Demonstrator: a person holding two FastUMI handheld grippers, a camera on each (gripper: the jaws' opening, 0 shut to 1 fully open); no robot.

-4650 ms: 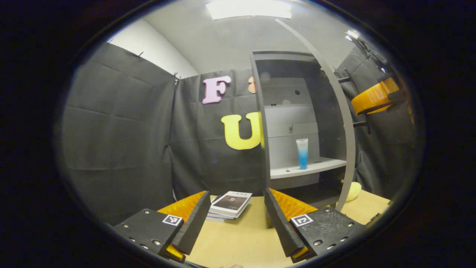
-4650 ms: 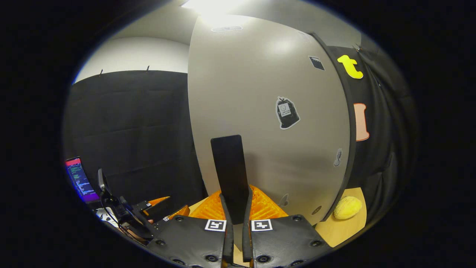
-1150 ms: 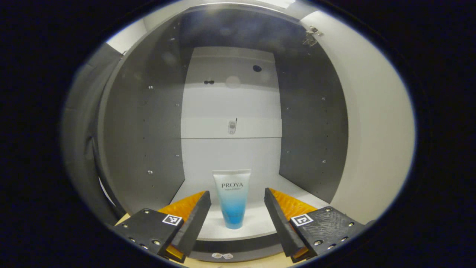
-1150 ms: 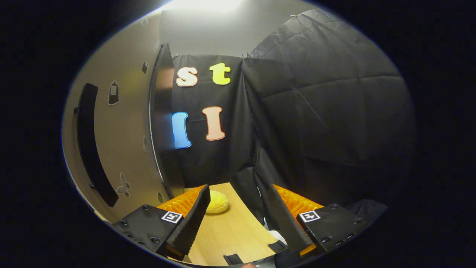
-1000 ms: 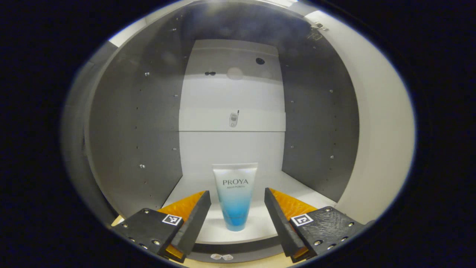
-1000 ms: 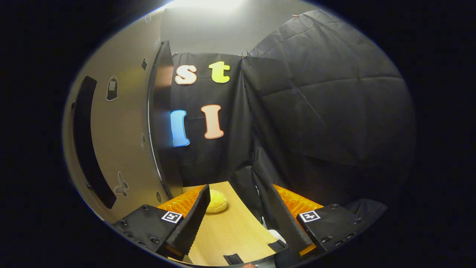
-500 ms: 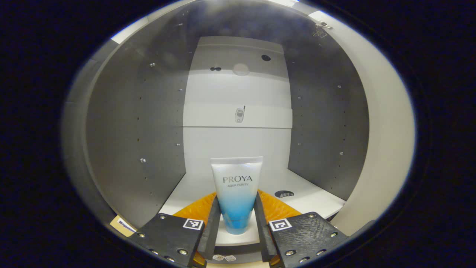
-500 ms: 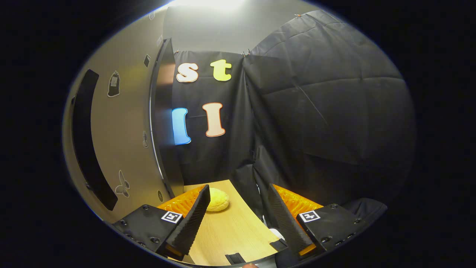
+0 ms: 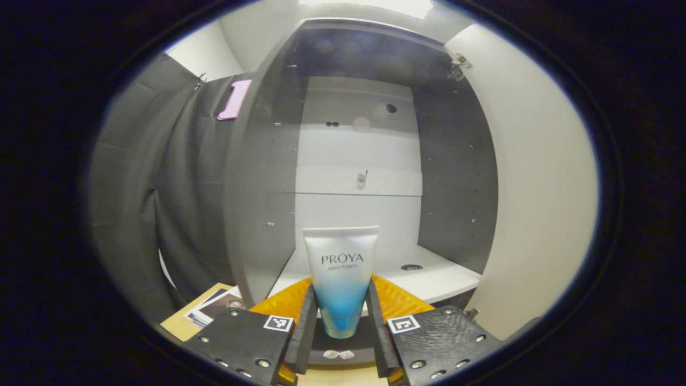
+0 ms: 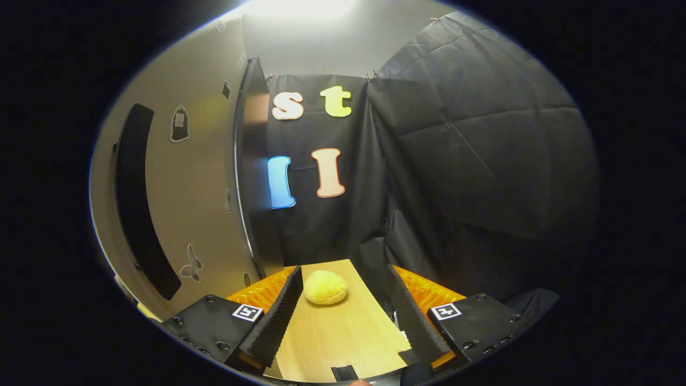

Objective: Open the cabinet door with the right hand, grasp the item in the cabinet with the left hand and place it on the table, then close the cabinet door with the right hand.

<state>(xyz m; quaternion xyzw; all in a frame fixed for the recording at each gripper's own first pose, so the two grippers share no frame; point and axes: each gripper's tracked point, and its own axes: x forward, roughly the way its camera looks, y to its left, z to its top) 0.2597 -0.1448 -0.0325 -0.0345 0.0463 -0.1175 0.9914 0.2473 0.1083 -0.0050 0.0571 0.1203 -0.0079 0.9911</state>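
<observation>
A white-and-blue tube (image 9: 341, 279) stands upright between both fingers of my left gripper (image 9: 340, 321), which is shut on its lower part. The tube is now out in front of the grey cabinet (image 9: 353, 161), above the front edge of its white shelf (image 9: 429, 276). The cabinet door (image 9: 541, 177) stands open at the right of the left gripper view. In the right gripper view the same door (image 10: 182, 193) with its long dark handle (image 10: 142, 198) fills the left side. My right gripper (image 10: 343, 316) is open over the wooden table (image 10: 337, 332), holding nothing.
A yellow bun-like object (image 10: 325, 287) lies on the table beyond the right gripper's fingers. A stack of books (image 9: 214, 306) lies on the table left of the cabinet. Black cloth walls close in the booth.
My left gripper closed on the tube and has pulled back from inside the cabinet, with the tube in it. The right gripper stayed open and shifted only slightly.
</observation>
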